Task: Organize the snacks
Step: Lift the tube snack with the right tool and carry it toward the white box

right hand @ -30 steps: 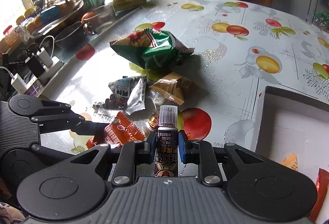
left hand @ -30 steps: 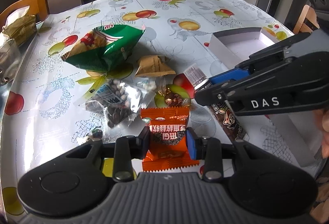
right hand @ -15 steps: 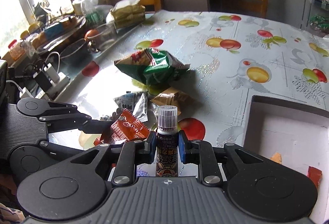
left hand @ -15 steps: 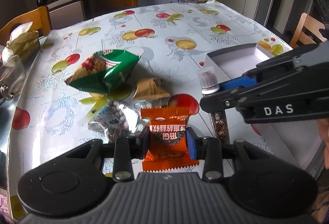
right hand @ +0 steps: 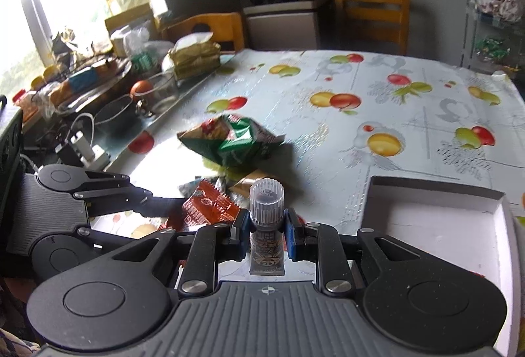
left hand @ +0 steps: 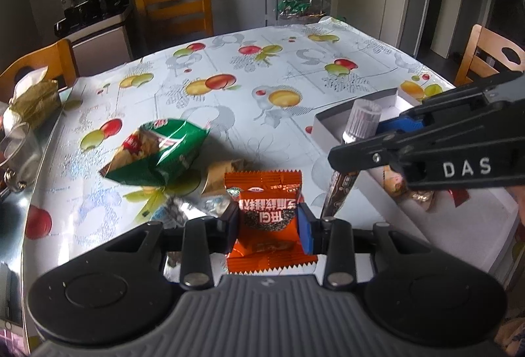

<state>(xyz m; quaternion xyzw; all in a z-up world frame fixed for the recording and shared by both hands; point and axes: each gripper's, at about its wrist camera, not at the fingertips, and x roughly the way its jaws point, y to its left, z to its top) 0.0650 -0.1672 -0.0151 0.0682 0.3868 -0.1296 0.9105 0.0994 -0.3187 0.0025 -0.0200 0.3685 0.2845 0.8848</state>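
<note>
Left tongs clamped on an orange packet, held above the table. Right tongs clamped on a brown tube with a clear ribbed cap, upright between the pads. Below on the fruit-print cloth: a green bag, a tan packet just beside it, a silver packet nearer the left tongs. To the right, a white box, open-topped, with a few wrapped snacks inside.
</note>
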